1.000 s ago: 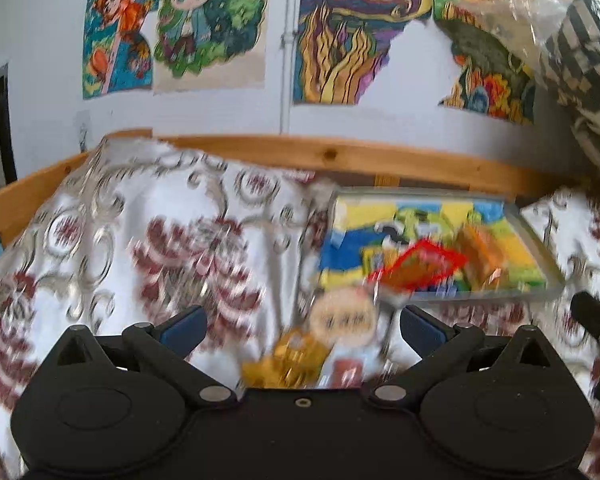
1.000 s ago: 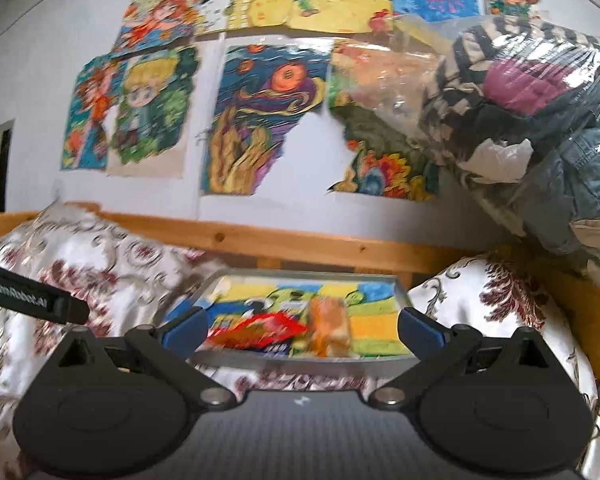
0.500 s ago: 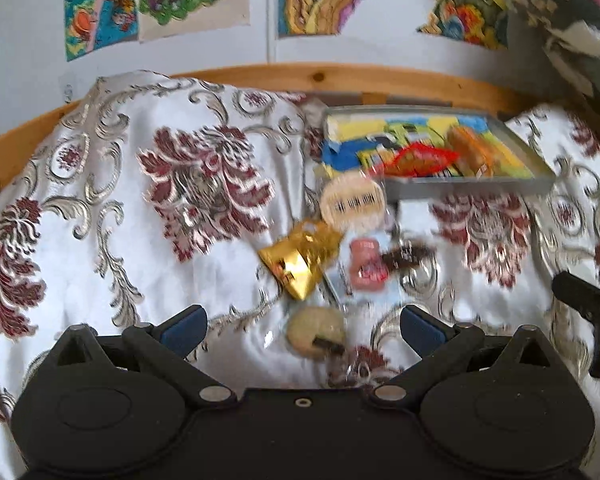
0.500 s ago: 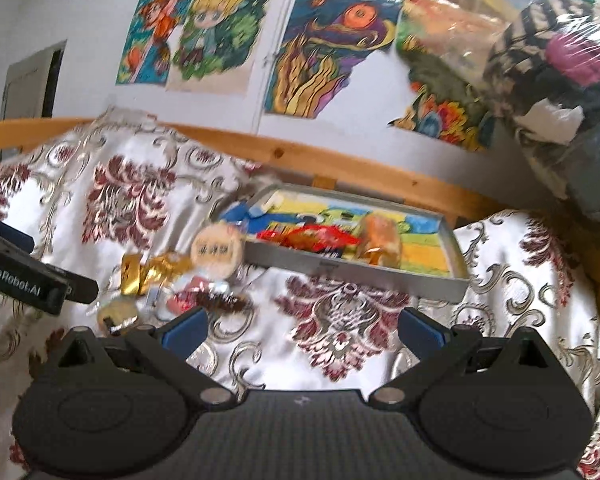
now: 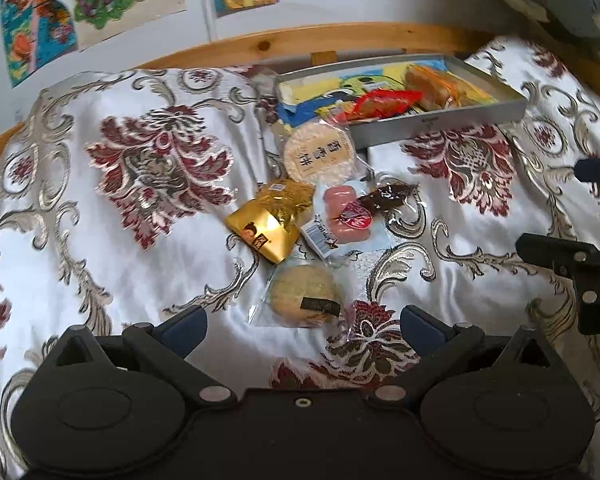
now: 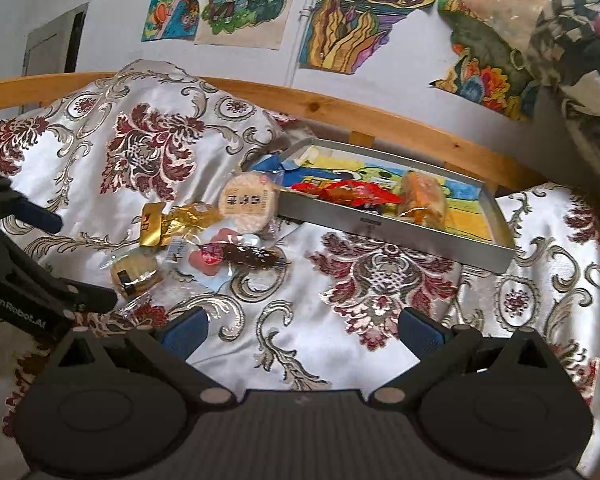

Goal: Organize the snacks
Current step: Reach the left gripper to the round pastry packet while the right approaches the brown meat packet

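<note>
I am seeing a tray (image 5: 440, 128) lying on the bed (image 5: 120, 240), just before the wooden rail (image 5: 300, 42), with two wrapped snacks (image 5: 384, 103) sitting in it. A round rice cracker (image 5: 319, 156) is leaning against the tray's near left corner. Before that, a foil packet (image 5: 272, 224) is lying left of a jelly pack (image 5: 346, 216) and a dried fruit pack (image 5: 388, 196). Nearest me, a wrapped cookie (image 5: 304, 294) is lying before them all

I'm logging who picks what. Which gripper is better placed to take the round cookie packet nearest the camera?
Left, probably. The left gripper is open with the cookie packet lying just ahead between its fingers. The right gripper, also open, faces bare cloth nearer the tray.
</note>
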Available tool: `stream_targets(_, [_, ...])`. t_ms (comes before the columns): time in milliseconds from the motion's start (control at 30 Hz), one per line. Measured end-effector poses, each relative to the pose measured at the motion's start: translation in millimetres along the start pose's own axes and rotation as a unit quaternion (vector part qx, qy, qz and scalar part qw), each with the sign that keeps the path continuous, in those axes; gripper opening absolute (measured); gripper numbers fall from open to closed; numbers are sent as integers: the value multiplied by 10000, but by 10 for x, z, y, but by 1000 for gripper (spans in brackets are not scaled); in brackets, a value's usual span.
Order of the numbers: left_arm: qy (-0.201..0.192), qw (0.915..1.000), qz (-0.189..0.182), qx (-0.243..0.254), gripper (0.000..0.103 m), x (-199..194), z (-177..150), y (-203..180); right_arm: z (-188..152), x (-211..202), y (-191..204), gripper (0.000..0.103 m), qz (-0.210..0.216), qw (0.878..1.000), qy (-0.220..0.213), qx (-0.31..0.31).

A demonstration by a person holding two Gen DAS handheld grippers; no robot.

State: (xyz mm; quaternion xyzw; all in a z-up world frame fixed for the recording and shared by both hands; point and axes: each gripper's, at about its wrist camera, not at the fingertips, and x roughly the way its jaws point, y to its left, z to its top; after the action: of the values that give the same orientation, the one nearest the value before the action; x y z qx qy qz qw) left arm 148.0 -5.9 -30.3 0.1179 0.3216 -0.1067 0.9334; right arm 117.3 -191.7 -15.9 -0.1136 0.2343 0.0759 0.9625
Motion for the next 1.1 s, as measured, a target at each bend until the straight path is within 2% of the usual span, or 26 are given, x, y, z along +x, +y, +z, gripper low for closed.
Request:
stream_targets(233, [27, 9981, -183, 580, 102, 159, -19, -37, -27, 184, 47, 103, 90, 9999, 60, -110])
stream_targets(433, [4, 9979, -231, 604, 102, 264, -72, -3, -44, 321, 43, 103, 252, 9994, 108, -227])
stream_targets(500, [1, 9973, -286, 679, 102, 288, -96, 5, -6, 354, 28, 103, 439, 9987, 90, -258])
stream_targets(567, [51, 9961, -372, 799, 102, 312, -106, 9, 71, 390, -4, 103, 869, 9958, 39, -282])
stream_targets(633, [-25, 9948, -493, 896, 102, 316, -100, 16, 174, 457, -19, 103, 1265, 9910, -10, -443])
stream_targets(767, [8, 9939, -666, 885, 102, 411, -63, 81, 387, 721, 66, 103, 1776, 9766, 2, -1215])
stream_targets(900, [-4, 9951, -809, 576, 102, 534, -56, 199, 516, 1037, 163, 103, 2072, 9585, 212, -1948])
stream_targets(1000, [-30, 9953, -829, 505, 102, 627, -84, 242, 576, 1285, 178, 103, 2274, 9460, 405, -2273])
stream_targets(1100, [-48, 9947, -904, 485, 102, 692, -108, 249, 590, 1453, 187, 103, 2355, 9387, 472, -2473])
